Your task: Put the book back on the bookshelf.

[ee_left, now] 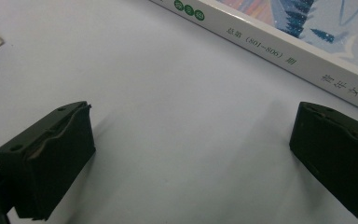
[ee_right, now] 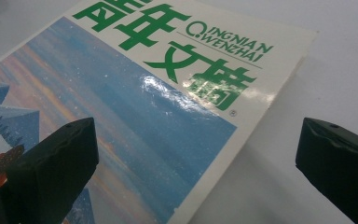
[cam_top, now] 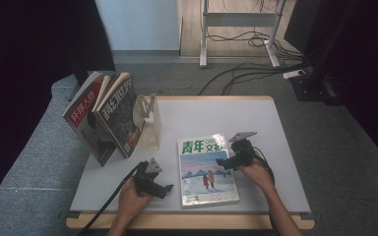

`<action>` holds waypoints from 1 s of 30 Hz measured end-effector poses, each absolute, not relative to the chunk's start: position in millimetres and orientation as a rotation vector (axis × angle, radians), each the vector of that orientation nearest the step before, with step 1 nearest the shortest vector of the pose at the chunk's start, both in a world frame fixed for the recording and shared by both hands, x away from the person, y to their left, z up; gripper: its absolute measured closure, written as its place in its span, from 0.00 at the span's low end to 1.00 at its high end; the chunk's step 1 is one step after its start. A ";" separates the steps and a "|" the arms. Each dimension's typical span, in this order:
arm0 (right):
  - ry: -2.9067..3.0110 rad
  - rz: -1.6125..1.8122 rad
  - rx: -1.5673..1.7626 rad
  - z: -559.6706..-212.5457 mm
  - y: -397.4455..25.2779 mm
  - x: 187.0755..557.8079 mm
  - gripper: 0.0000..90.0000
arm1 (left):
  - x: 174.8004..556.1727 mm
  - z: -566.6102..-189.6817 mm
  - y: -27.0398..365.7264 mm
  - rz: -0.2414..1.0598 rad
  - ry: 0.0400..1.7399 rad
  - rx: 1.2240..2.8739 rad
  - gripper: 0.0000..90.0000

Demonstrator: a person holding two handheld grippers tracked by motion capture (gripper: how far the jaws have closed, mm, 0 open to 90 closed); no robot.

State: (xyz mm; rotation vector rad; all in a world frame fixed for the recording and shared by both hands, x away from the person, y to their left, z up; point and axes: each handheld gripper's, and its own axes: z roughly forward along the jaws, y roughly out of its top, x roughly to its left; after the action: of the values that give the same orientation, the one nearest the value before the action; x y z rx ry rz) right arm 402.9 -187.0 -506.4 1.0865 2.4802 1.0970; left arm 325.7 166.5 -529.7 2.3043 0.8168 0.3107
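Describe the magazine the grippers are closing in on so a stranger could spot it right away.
On the white table, near the front edge, the magazine lies flat between the left gripper and the right gripper. Unlike the two magazines upright in the stand, it has green title characters above a snowy blue scene.

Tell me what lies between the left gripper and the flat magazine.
Bare white table: the left gripper view shows nothing between the left gripper and the magazine.

Both grippers (cam_top: 169, 188) (cam_top: 220, 162) flank the flat magazine (cam_top: 206, 170).
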 end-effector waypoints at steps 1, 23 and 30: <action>2.486 1.102 1.090 -507.4 -185.8 403.2 0.00 | 325.7 -529.7 166.5 0.311 0.817 2.304 0.00; 2.598 1.078 1.155 -522.6 -175.8 424.3 0.00 | 325.7 -529.8 166.5 0.311 0.818 2.304 0.00; 2.612 1.113 1.146 -520.6 -177.1 425.7 0.00 | 325.7 -529.8 166.5 0.311 0.818 2.304 0.00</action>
State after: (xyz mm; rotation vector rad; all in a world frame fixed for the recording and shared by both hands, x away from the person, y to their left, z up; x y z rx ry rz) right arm 425.7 -177.1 -520.6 1.1462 2.6120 1.1133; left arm 325.7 166.5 -529.8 2.3040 0.8183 0.3105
